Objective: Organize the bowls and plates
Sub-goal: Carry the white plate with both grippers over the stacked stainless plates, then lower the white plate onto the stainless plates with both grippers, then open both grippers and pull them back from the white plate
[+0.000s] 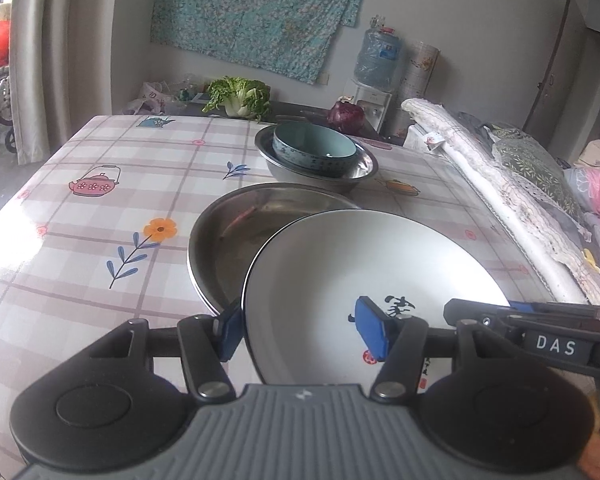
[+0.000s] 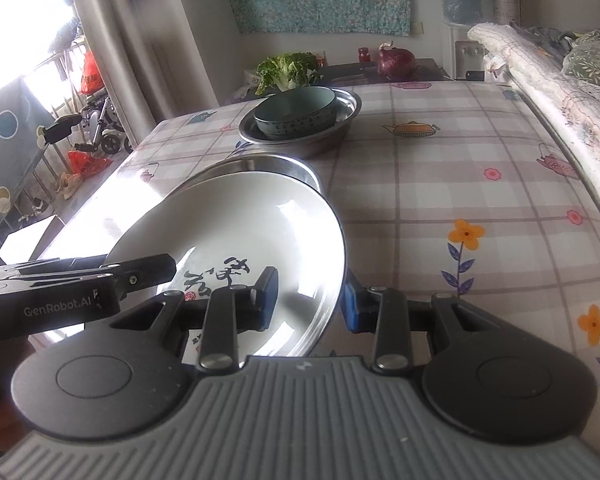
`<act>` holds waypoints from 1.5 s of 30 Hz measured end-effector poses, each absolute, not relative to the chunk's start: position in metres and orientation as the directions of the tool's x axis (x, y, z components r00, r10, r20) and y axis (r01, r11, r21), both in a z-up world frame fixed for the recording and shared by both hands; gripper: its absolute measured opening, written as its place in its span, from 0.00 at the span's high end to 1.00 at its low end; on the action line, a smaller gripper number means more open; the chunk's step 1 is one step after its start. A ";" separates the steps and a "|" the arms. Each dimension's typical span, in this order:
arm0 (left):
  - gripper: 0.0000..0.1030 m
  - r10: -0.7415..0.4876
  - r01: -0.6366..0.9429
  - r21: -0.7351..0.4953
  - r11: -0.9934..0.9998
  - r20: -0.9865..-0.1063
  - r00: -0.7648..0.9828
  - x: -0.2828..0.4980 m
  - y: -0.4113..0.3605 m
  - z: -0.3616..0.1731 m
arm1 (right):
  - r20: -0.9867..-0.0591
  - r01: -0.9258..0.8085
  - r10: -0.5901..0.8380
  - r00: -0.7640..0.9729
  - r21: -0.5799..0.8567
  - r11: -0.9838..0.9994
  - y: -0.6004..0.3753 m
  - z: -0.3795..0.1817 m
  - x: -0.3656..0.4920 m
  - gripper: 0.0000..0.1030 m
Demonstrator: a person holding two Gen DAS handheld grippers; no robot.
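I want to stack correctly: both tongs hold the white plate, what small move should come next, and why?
Probably carry the white plate further over the steel plate and lower it. Left tongs and right tongs grip its opposite rims, and it only partly overlaps the steel one.

free: tablecloth (image 1: 100, 216) left | blocked: steel tray (image 1: 228, 240), basin (image 1: 320, 176) ahead

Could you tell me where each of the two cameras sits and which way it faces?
Left wrist: sits on the left gripper, looking forward and down over the white plate toward the steel tray and green bowl; the right gripper's arm crosses at right.
Right wrist: sits on the right gripper, facing the same way; the left gripper's arm enters at left.
Shared: plate, tray, bowl in its steel basin, checked tablecloth, cabbage, wall cloth.
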State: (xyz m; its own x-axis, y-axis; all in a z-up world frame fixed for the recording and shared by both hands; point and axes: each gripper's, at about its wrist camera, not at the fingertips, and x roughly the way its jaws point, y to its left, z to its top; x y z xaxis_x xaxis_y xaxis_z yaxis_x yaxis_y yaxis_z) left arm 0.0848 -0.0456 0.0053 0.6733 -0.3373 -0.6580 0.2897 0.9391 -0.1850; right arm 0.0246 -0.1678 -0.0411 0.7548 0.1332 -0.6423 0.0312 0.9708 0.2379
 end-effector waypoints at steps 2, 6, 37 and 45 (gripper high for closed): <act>0.43 -0.334 0.282 -0.189 0.941 -0.662 0.671 0.090 -0.042 0.003 | -0.648 0.030 0.142 0.748 0.248 0.968 -0.165 -0.043 0.033 0.68; 0.43 -0.337 0.275 -0.200 0.940 -0.663 0.669 0.098 -0.037 -0.001 | -0.664 0.039 0.151 0.733 0.262 0.964 -0.162 -0.048 0.049 0.68; 0.34 -0.305 0.224 -0.207 0.952 -0.632 0.713 0.112 -0.023 0.002 | -0.656 0.128 0.132 0.743 0.333 0.934 -0.184 -0.057 0.077 0.39; 0.23 -0.283 0.244 -0.152 0.958 -0.655 0.701 0.106 -0.035 0.005 | -0.659 0.137 0.127 0.741 0.334 0.932 -0.188 -0.057 0.065 0.25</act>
State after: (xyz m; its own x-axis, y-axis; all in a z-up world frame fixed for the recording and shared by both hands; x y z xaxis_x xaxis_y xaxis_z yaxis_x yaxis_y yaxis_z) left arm 0.1062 -0.0351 0.0046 0.7012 -0.2826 -0.6546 0.2441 0.9578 -0.1519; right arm 0.0648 -0.1883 -0.0571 0.7414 0.1270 -0.6589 0.1374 0.9324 0.3343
